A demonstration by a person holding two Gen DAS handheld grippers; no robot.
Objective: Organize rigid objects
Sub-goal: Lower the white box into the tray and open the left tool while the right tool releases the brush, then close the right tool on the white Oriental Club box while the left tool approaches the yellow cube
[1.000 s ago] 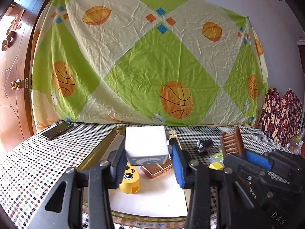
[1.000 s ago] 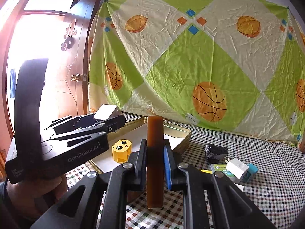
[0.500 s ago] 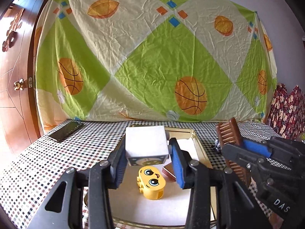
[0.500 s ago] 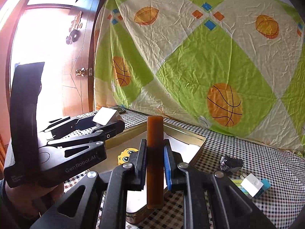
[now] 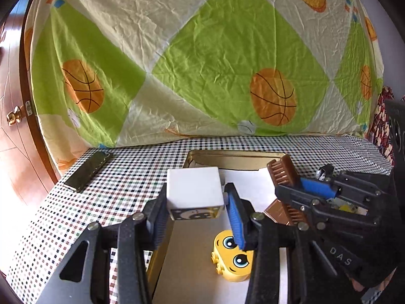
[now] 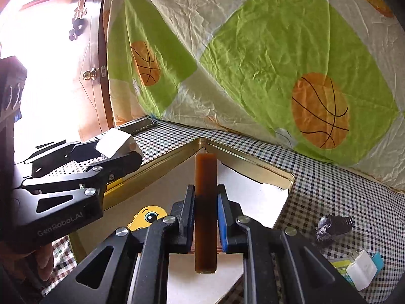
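Two grippers each hold one thing above the gold tray (image 5: 235,155). The left gripper (image 5: 196,217) is closed on a white cube (image 5: 193,188), its blue pads pressing both sides. The right gripper (image 6: 205,215) is closed tight on a brown comb (image 6: 205,202), which stands straight up, long side pointing to 12 o'clock. In the left view the comb (image 5: 282,173) is at 3 o'clock from the cube, near but apart. A yellow face block (image 5: 233,255) already lies on the white paper in the tray, at 5 o'clock from the cube and below it. The cube hangs over the tray's left side, so the left gripper looks ready to go down first. The bare paper lies straight ahead at 12 o'clock. A black phone (image 5: 88,171) rests on the checked cloth at 10 o'clock.
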